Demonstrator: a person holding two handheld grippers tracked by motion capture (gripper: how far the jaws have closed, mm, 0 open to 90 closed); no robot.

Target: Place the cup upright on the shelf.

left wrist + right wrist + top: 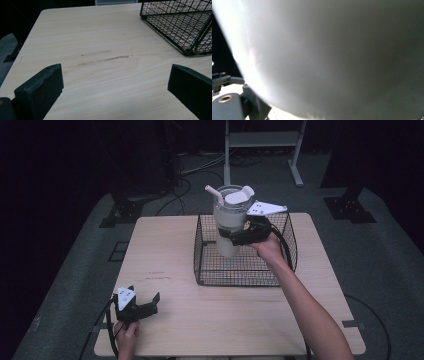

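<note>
Wooden table (175, 265) | right gripper (239, 236) clamps tumbler (229, 222) mid-body over far wire basket (210, 270); smooth, top-heavy, likely slippery | left gripper (145, 306) near-left, jaws wide, empty

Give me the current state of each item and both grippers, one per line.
Tumbler: upright, lid on with straw, held over the wire basket; whether its base touches the floor, cannot tell.
Wire basket: upright on the table.
Right gripper: shut on tumbler's side.
Left gripper: open, empty, low over table's near left corner.
</note>
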